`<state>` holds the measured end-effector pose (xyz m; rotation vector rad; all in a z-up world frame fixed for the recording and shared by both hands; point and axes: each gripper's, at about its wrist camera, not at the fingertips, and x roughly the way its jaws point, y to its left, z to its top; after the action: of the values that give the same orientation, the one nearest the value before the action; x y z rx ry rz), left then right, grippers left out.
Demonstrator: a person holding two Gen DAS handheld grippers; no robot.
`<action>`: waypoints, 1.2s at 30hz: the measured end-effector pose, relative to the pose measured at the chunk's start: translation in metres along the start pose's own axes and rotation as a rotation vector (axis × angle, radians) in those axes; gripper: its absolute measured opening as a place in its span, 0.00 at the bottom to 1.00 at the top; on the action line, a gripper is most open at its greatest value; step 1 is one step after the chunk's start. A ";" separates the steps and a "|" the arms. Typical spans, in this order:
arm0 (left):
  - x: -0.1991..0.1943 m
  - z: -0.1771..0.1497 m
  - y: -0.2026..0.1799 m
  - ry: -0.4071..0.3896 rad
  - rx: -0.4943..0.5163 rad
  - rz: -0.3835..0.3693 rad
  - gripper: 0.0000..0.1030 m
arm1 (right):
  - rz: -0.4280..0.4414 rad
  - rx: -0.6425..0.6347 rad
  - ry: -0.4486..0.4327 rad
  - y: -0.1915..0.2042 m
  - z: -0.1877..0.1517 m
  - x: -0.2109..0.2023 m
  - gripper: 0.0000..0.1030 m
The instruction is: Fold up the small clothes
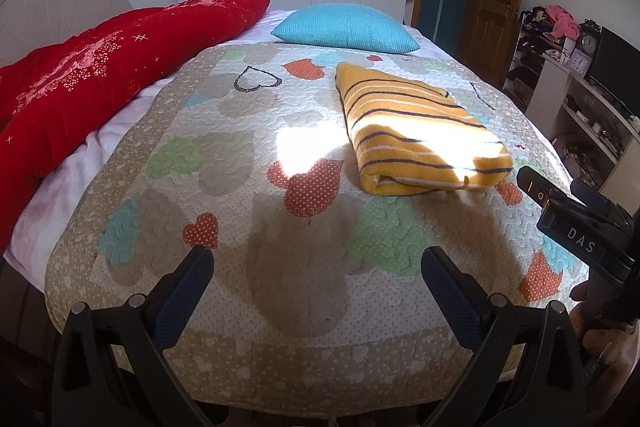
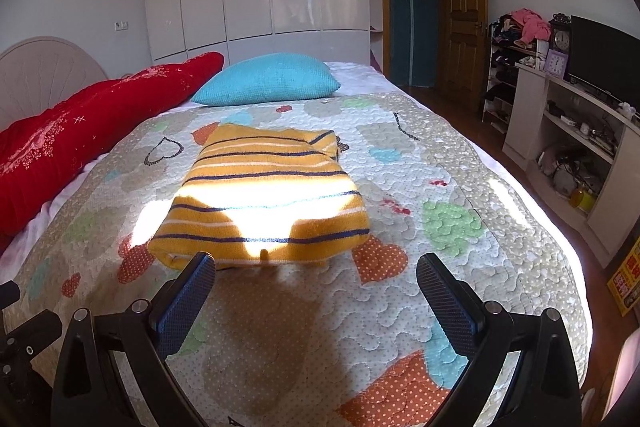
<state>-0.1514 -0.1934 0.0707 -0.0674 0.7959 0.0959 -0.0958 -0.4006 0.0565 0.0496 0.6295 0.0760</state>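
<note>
Sunlight falls across a folded yellow striped sweater (image 2: 262, 199) lying flat on the heart-patterned quilt (image 2: 460, 187) of the bed. Left hand-held gripper (image 1: 318, 267) hovers over the quilt's near edge with its jaws spread apart, holding nothing. Right hand-held gripper (image 2: 316, 275) is likewise spread apart and empty, just short of the sweater's near fold. Beyond lie a blue pillow (image 2: 268, 79) and a red blanket (image 1: 100, 67).
</note>
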 end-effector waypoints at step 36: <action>0.015 -0.007 0.005 0.087 -0.044 -0.065 1.00 | 0.003 -0.019 0.073 0.006 -0.013 0.015 0.99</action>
<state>-0.1465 -0.1885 0.0549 -0.1393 0.8783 0.0494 -0.0919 -0.3932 0.0375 0.0297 0.7013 0.0870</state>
